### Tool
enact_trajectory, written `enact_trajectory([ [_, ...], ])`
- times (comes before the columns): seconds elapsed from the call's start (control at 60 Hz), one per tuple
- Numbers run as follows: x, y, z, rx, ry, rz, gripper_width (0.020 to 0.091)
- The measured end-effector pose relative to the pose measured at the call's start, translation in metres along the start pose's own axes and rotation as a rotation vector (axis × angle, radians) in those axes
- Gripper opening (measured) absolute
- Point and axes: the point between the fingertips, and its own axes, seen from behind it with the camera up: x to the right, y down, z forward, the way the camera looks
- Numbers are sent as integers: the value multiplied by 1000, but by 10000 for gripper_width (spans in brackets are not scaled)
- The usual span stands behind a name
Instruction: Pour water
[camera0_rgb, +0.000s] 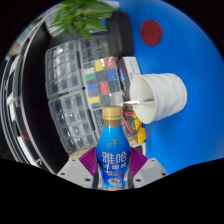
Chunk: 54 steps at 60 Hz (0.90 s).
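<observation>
I'm holding the gripper (112, 168) level, fingers clamping the bottle (113, 150), its cap nearing the white cup's (160, 96) rim.

Perhaps a lab: colour-checker chart (100, 78), clear plastic organiser (68, 95), blue backdrop (185, 50).

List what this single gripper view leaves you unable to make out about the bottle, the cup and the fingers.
- Bottle: its base is cut off below in the gripper view; water level hidden by the label.
- White cup: lies sideways, opening toward the bottle; its inside is too small to read.
- Fingers: only their tips show beside the bottle; contact cannot be confirmed.
- Colour chart: partly covered by the cup.
</observation>
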Motion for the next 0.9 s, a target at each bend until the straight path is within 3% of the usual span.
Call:
enact_trajectory([
  [0.25, 8, -9, -1, 6, 26, 173, 400],
  [0.517, -20, -15, -13, -20, 16, -195, 401],
  [0.717, -99, -60, -32, 51, -54, -788, 401],
  [0.9, -140, -133, -47, 251, -12, -1228, 403],
])
